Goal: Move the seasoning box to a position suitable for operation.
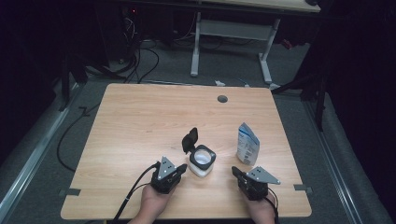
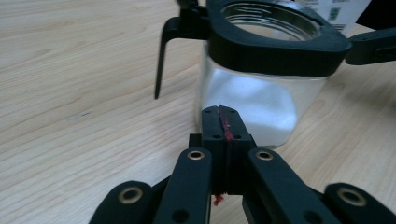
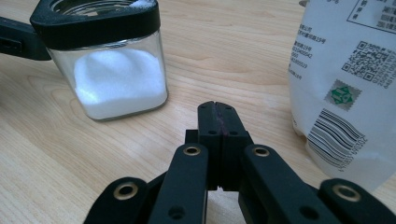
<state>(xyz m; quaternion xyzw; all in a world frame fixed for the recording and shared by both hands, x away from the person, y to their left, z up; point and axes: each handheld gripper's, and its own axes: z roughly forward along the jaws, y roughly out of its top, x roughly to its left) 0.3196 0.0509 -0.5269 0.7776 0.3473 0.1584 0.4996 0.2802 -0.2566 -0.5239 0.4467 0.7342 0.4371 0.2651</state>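
Observation:
A square glass jar (image 1: 202, 161) with a black rim and a flipped-up black lid (image 1: 189, 140) stands near the table's front, partly full of white powder. From close up the jar (image 2: 261, 79) sits just beyond my left gripper (image 2: 223, 112), whose jaws are pressed together with nothing between them. A white printed pouch (image 1: 247, 143) stands upright to the jar's right. My right gripper (image 3: 217, 108) is shut and empty too, with the jar (image 3: 109, 70) ahead on its left and the pouch (image 3: 348, 88) on its right. In the high view the left gripper (image 1: 181, 169) and right gripper (image 1: 235, 171) flank the jar.
The wooden table (image 1: 140, 121) has a round cable hole (image 1: 222, 99) near its far edge. Beyond it stand a white desk frame (image 1: 231, 42) and cables on the dark floor. A hand holds each gripper at the table's front edge.

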